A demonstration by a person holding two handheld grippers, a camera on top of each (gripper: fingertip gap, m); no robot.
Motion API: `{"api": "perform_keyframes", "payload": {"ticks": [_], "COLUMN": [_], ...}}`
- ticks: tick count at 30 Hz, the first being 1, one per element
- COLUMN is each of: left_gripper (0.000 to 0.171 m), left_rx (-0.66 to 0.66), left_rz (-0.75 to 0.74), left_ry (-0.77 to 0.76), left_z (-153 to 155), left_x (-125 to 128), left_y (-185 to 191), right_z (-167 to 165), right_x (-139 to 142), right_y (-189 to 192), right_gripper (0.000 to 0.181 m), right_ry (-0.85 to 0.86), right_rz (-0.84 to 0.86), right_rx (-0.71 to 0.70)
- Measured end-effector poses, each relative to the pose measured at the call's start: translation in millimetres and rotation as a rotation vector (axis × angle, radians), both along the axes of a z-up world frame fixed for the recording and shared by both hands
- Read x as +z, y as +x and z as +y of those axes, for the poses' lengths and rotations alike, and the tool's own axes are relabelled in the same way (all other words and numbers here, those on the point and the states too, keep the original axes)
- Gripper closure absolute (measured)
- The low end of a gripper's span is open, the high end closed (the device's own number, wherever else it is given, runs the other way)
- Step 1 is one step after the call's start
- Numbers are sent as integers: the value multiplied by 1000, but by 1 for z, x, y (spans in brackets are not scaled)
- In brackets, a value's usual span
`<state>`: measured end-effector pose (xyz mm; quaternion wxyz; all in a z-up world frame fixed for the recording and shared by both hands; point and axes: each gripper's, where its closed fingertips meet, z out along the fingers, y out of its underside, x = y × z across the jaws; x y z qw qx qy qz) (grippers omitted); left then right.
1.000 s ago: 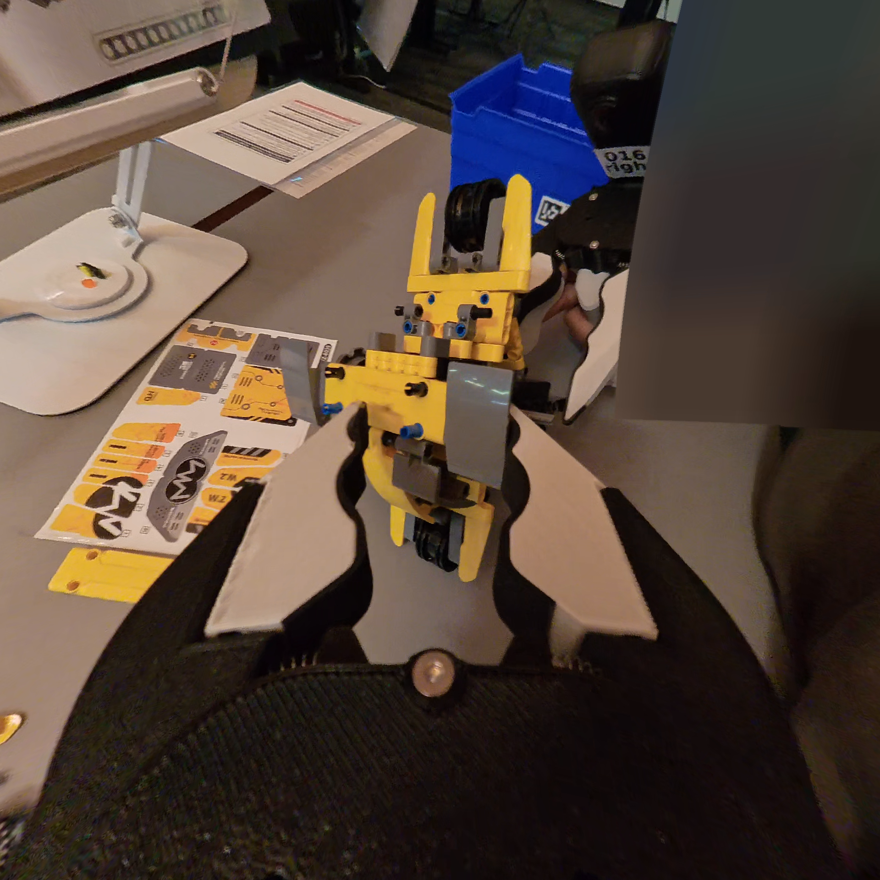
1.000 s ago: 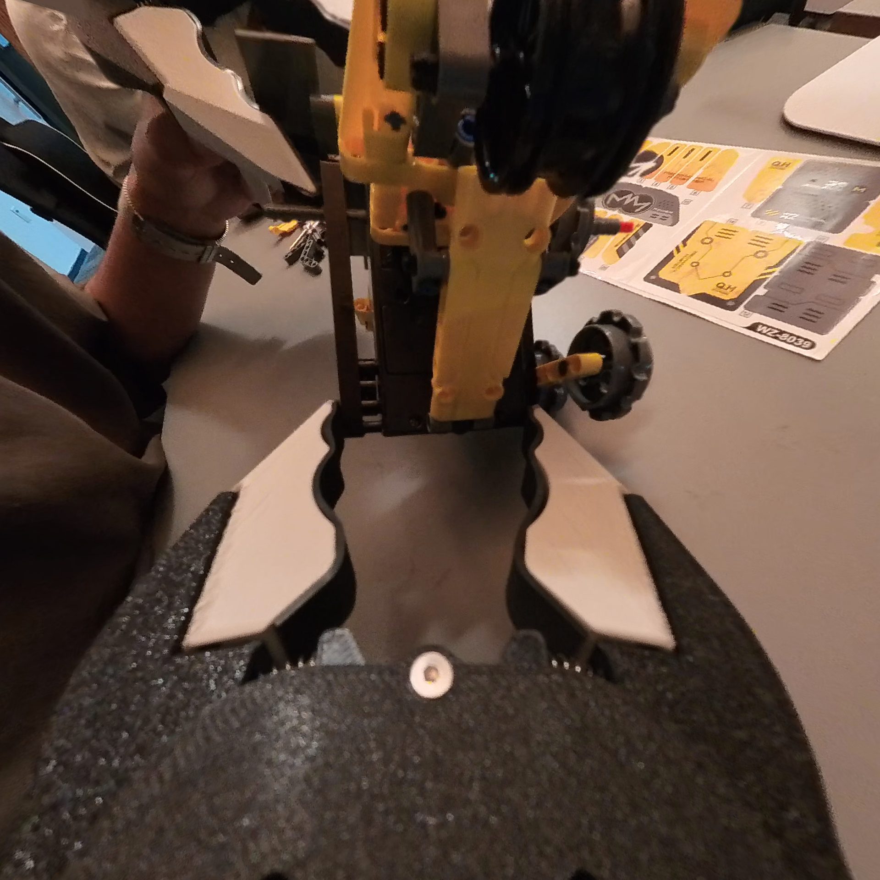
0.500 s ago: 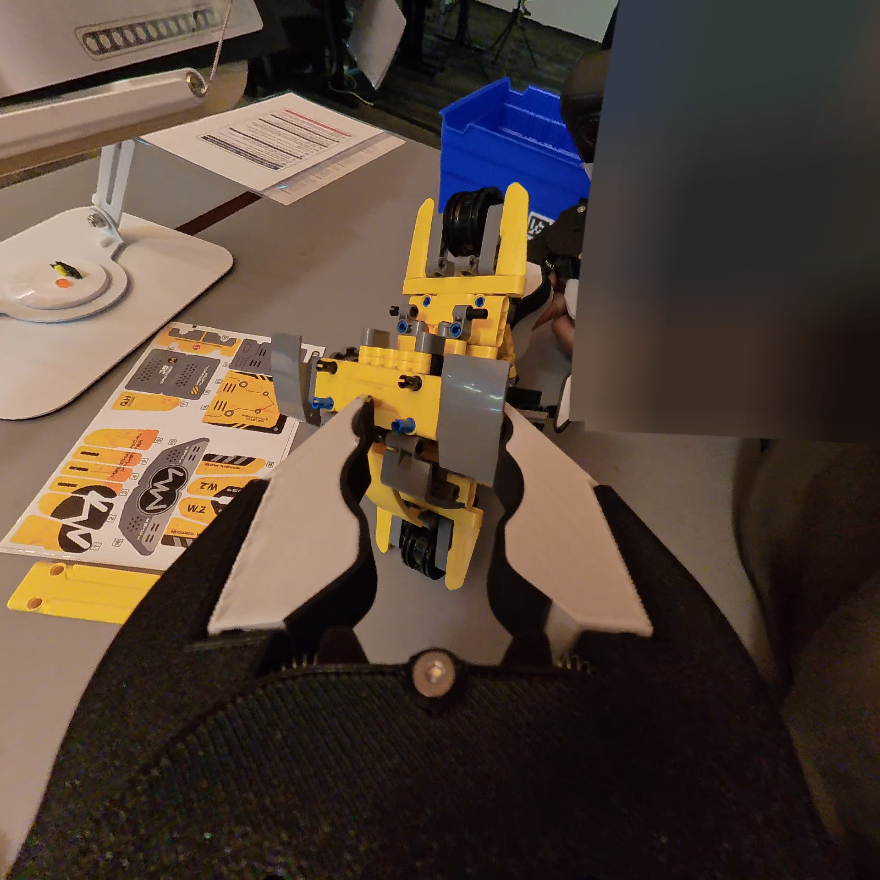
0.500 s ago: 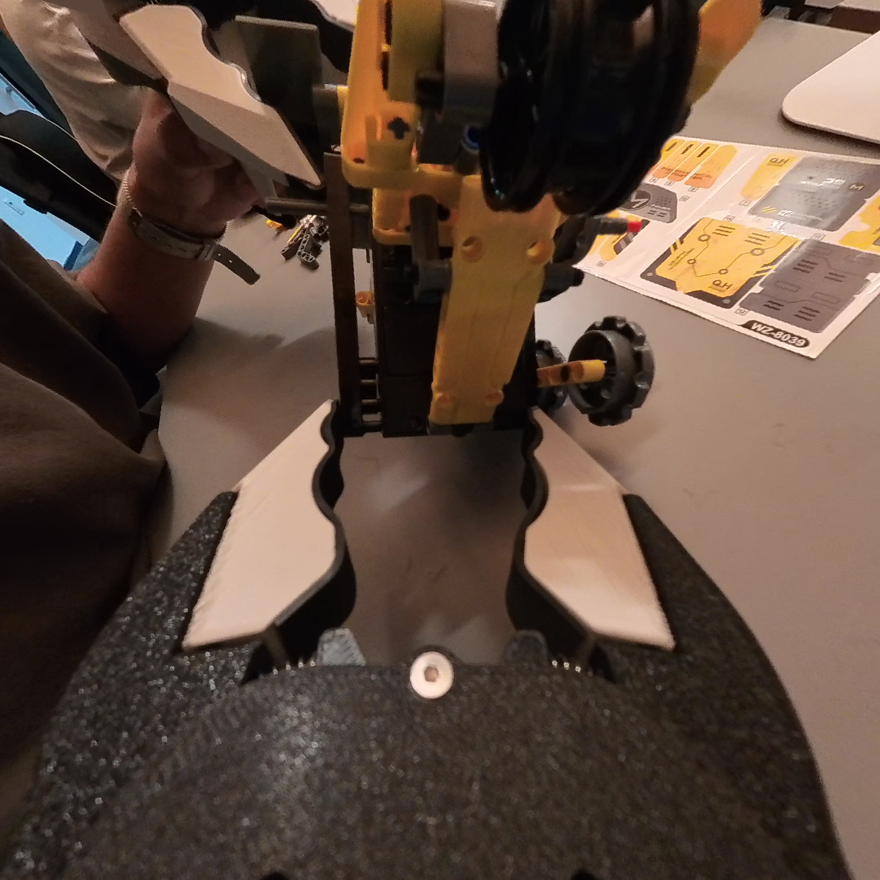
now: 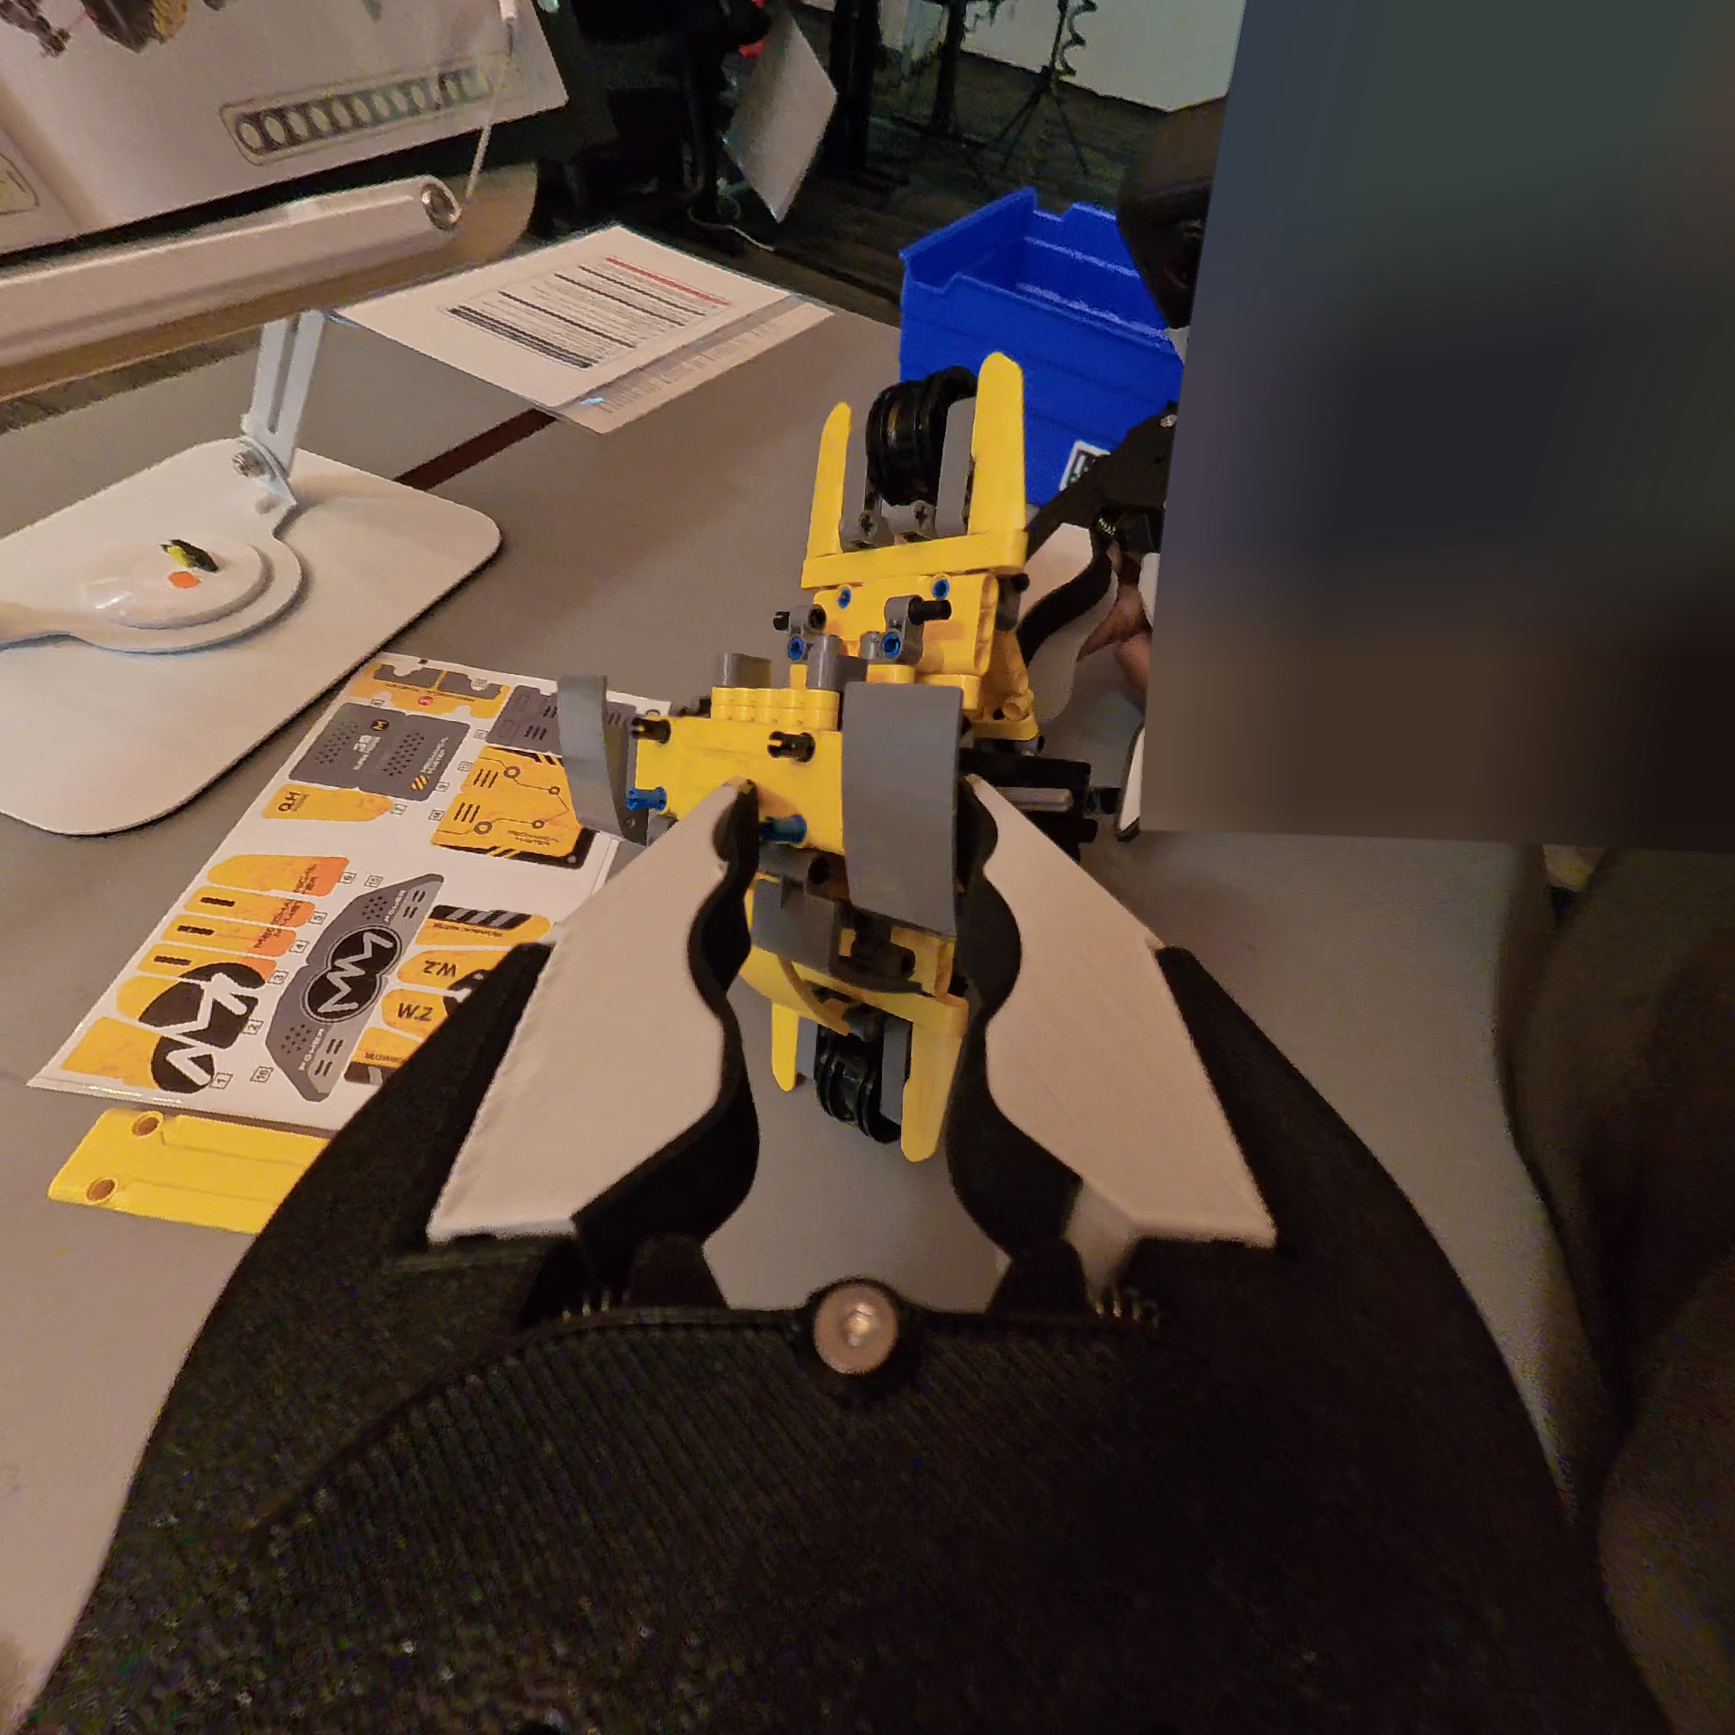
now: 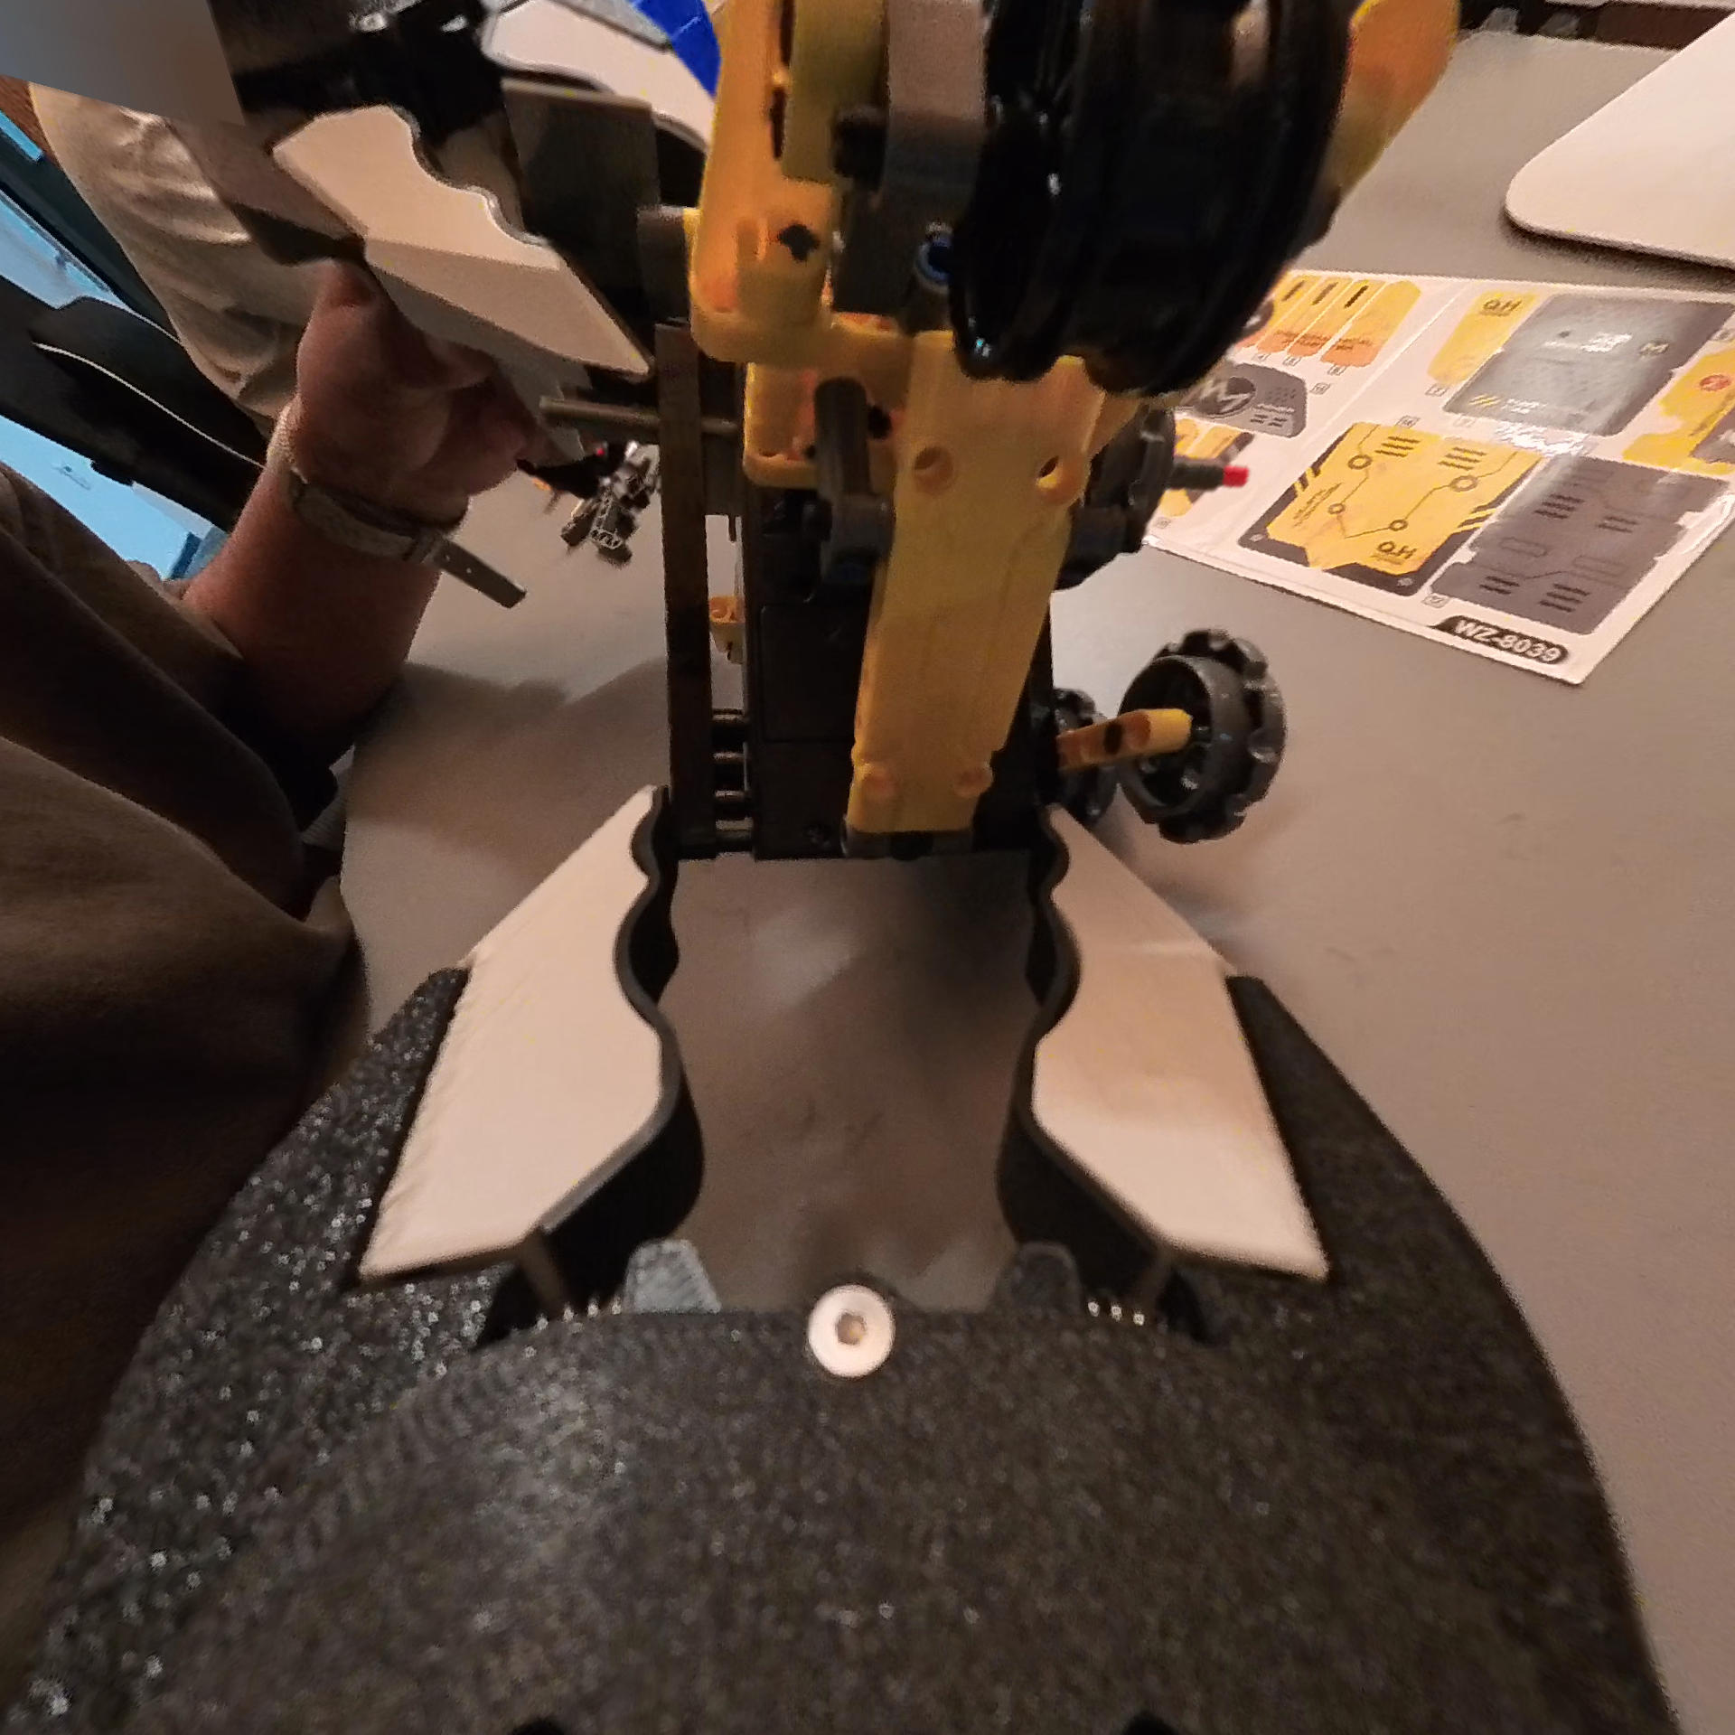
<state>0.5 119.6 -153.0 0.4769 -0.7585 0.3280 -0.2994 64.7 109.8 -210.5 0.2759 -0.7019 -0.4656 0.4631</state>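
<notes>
A yellow, grey and black brick model (image 5: 742, 751) with black wheels at both ends is held above the grey table (image 5: 582, 563) between both grippers. My left gripper (image 5: 856, 793) is shut on the model's middle, one fingertip on the yellow body and the other behind a grey panel. In the right wrist view the model (image 6: 948, 582) rises away from the camera. My right gripper (image 6: 852, 812) is shut on its black bottom end. A hand (image 6: 376, 413) holds the left gripper, whose finger (image 6: 469, 244) shows at upper left.
A sticker sheet (image 5: 357, 873) and a flat yellow piece (image 5: 178, 1164) lie at the left. A white lamp base (image 5: 235, 610), a printed page (image 5: 601, 319) and a blue bin (image 5: 1023, 310) stand behind. A black gear on a yellow axle (image 6: 1202, 732) lies at the right. My right fingertips sit around 9 centimeters from my left ones. The right gripper is farther from the flat yellow piece (image 5: 178, 1164), some 25 centimeters, than the left, some 20 centimeters.
The left gripper's fingers have closed in a little on the model's middle. The right gripper keeps its hold on the bottom end. The model has barely shifted.
</notes>
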Motion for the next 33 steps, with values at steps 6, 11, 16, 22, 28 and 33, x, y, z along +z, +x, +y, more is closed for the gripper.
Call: {"api": "perform_keyframes", "payload": {"ticks": [6, 11, 16, 22, 28, 33], "left_gripper": [132, 130, 105, 81, 76, 79], "left_rx": [4, -4, -62, -91, -62, 36], "left_rz": [-10, -25, -68, -109, -196, -251], "left_ry": [-18, -13, -30, -67, -48, 97], "left_z": [1, 2, -2, -3, 1, -3], "left_x": [-1, -1, -2, -5, 10, 44], "left_y": [-2, -2, -1, 1, -5, -18], "right_z": [2, 3, -2, -5, -2, 0], "right_x": [2, 3, 0, 0, 2, 4], "right_y": [0, 1, 2, 4, 3, 1], "right_gripper": [107, 106, 106, 106, 106, 106], "right_ry": [-29, -45, -10, -7, -44, -80], "right_rz": [18, 40, 23, 28, 50, 72], "right_rx": [-10, -8, 30, 67, 33, -3]}}
